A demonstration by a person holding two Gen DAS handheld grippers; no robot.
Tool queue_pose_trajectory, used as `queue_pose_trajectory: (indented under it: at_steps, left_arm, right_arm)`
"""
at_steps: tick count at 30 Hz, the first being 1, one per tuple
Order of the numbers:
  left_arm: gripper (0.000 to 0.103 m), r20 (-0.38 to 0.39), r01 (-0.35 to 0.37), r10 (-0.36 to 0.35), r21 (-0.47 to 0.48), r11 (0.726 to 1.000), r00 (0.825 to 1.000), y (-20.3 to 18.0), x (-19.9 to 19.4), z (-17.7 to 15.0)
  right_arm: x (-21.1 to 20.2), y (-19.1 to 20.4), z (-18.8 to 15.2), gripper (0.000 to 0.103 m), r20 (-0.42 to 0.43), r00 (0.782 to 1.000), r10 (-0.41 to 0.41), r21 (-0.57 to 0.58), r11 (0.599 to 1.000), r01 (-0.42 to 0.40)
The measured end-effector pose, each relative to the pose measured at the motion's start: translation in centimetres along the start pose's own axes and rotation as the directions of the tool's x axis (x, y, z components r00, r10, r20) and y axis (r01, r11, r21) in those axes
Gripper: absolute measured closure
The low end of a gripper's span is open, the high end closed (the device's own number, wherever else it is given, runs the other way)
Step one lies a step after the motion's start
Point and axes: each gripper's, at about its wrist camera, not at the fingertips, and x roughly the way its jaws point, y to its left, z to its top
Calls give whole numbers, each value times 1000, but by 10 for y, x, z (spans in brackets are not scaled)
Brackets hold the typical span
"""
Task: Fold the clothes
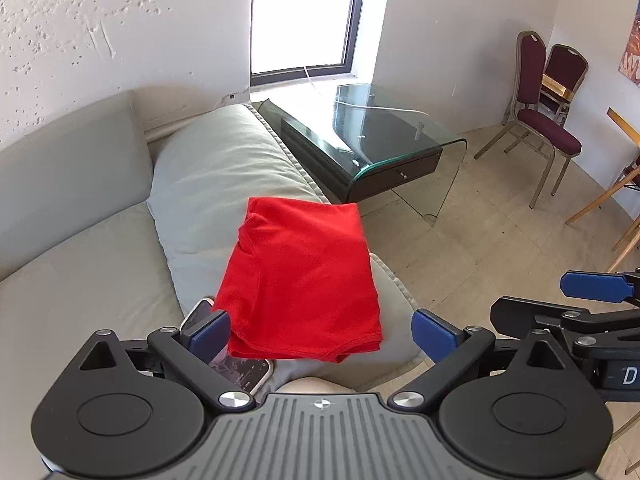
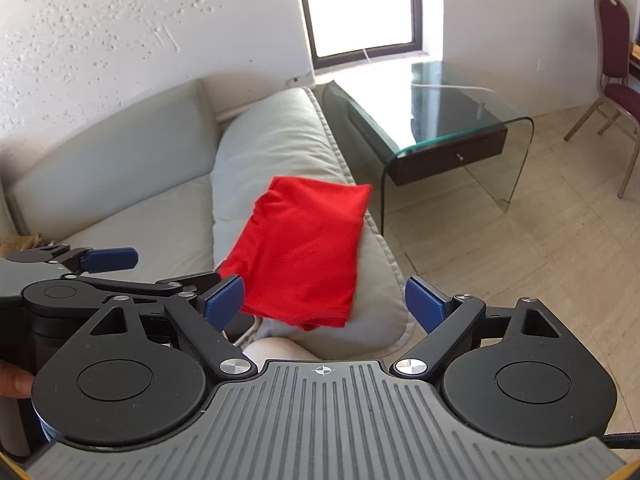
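The red garment [image 1: 304, 280] lies folded into a rough rectangle on the grey cushion [image 1: 224, 168] of the sofa [image 1: 72, 184], its near hem doubled over and a few soft creases running along its left side. You have both tools above it and clear of the cloth. Your left tool [image 1: 322, 330] has its blue pads spread wide with nothing between them; the garment shows in the gap but lies below on the cushion, touched by neither pad. Your right tool [image 2: 324, 304] stands just as wide, also holding nothing, and the garment sits a little left of its centre line. In the left wrist view your right tool appears at the right edge, beside the left one, and in the right wrist view the left tool shows at the left edge, so the two are held side by side. A phone [image 1: 236, 372] rests on the sofa just beside the garment's near left corner, partly hidden behind the left tool's left finger [image 1: 208, 330]. A bare knee [image 2: 276, 350] shows at the near end of the cushion. Beyond the sofa stands a glass side table [image 1: 384, 136] with a dark drawer, under a bright window [image 1: 300, 16], and two maroon chairs [image 1: 548, 112] stand on the tiled floor [image 1: 480, 232] at the right.
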Motion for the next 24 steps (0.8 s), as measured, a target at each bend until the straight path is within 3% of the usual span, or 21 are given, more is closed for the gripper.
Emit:
queue_pose_trajectory:
  at_steps: [24]
  left_arm:
    - [5,-36,8,-9,-9,1000,999,4,15,-5]
  right_arm:
    - [20,-9,-7,13,-46,999,-2,34,999,3]
